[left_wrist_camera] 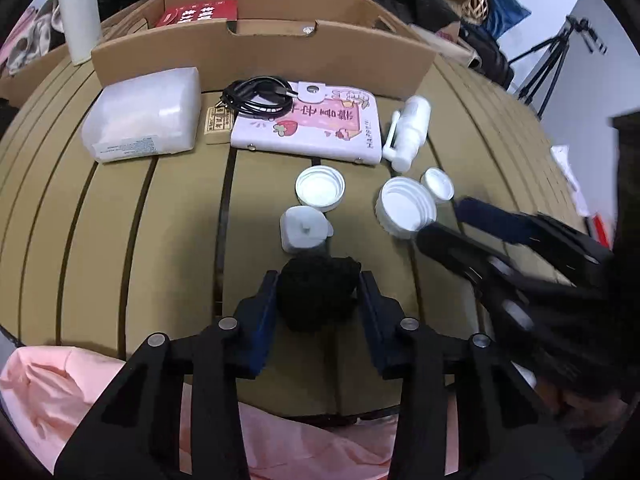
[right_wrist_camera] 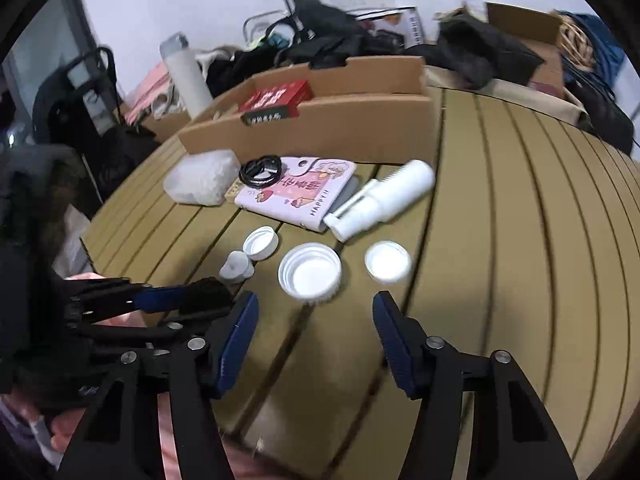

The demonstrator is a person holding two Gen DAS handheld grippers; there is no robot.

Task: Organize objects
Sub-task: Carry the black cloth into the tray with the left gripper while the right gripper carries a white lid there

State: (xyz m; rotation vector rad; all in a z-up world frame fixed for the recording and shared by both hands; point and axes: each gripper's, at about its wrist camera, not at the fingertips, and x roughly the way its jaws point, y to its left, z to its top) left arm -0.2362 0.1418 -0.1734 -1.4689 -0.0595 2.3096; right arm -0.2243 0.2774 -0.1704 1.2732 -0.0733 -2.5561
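Observation:
My left gripper (left_wrist_camera: pixel 319 296) is shut on a black knitted ball (left_wrist_camera: pixel 316 292), low over the slatted table; both blue pads press its sides. In the right wrist view the same gripper (right_wrist_camera: pixel 204 300) comes in from the left with the black ball (right_wrist_camera: pixel 212 292) in it. My right gripper (right_wrist_camera: pixel 314 304) stands open, nothing between its fingers, and a large white lid (right_wrist_camera: pixel 310 274) lies just ahead of the fingertips. In the left wrist view the right gripper (left_wrist_camera: pixel 452 220) sits beside that lid (left_wrist_camera: pixel 404 206). A small white stopper (left_wrist_camera: pixel 304 228) lies just beyond the ball.
On the table lie a second white lid (left_wrist_camera: pixel 320 188), a small lid (left_wrist_camera: pixel 438 184), a white spray bottle (left_wrist_camera: pixel 408 132), a pink case (left_wrist_camera: pixel 312 124), a black cable (left_wrist_camera: pixel 256 98) and a clear plastic box (left_wrist_camera: pixel 144 116). Behind them stands a cardboard tray (left_wrist_camera: pixel 260 52) holding a red box (left_wrist_camera: pixel 196 12).

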